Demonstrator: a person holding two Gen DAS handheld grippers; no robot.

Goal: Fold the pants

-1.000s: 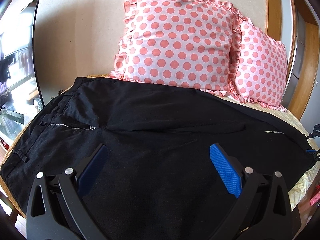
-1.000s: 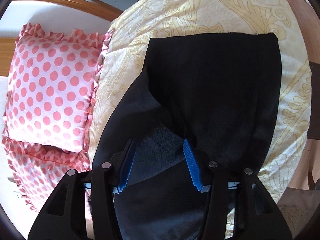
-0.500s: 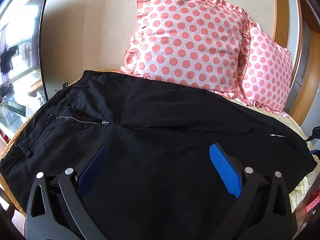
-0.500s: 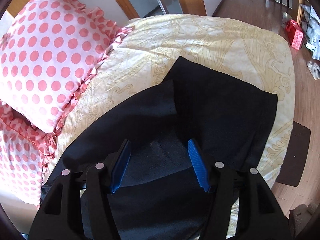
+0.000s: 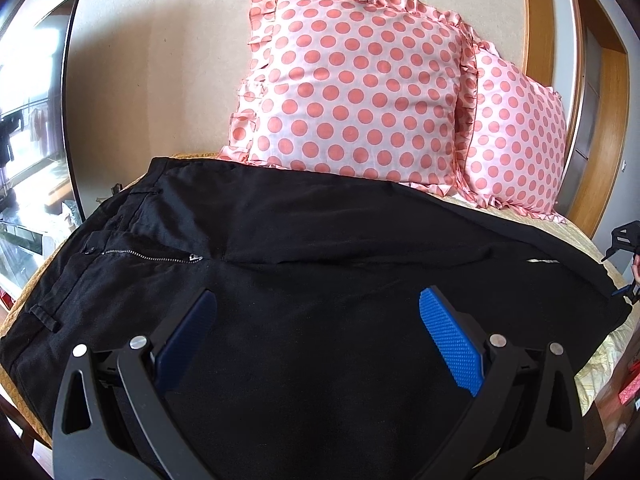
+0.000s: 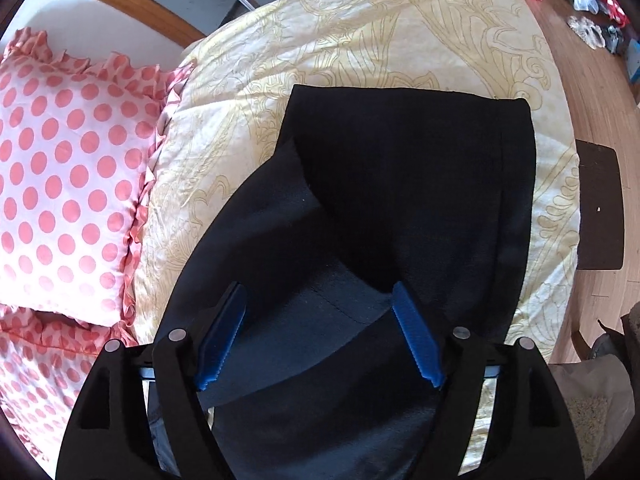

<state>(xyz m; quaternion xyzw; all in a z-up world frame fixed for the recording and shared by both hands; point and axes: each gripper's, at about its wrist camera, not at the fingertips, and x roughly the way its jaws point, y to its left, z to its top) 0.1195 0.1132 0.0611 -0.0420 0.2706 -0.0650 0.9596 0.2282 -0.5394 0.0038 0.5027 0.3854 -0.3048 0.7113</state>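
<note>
Since a moment ago both grippers have drawn back: the left gripper (image 5: 318,338) hangs spread above the black cotton pants (image 5: 304,264) lying flat on the cream patterned bedspread (image 6: 400,32); the right gripper (image 6: 320,332), also spread, straddles a raised leg fold, likely to pinch it.

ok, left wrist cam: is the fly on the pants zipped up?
No: the zipper on the black pants lies open, its teeth and pull exposed below the waistband.

The left wrist view is looking low across the pants (image 5: 320,260) toward the pillows (image 5: 356,92). The right wrist view is looking steeply down, close above the pants' hems. Both are sharing pants and pillows.
</note>
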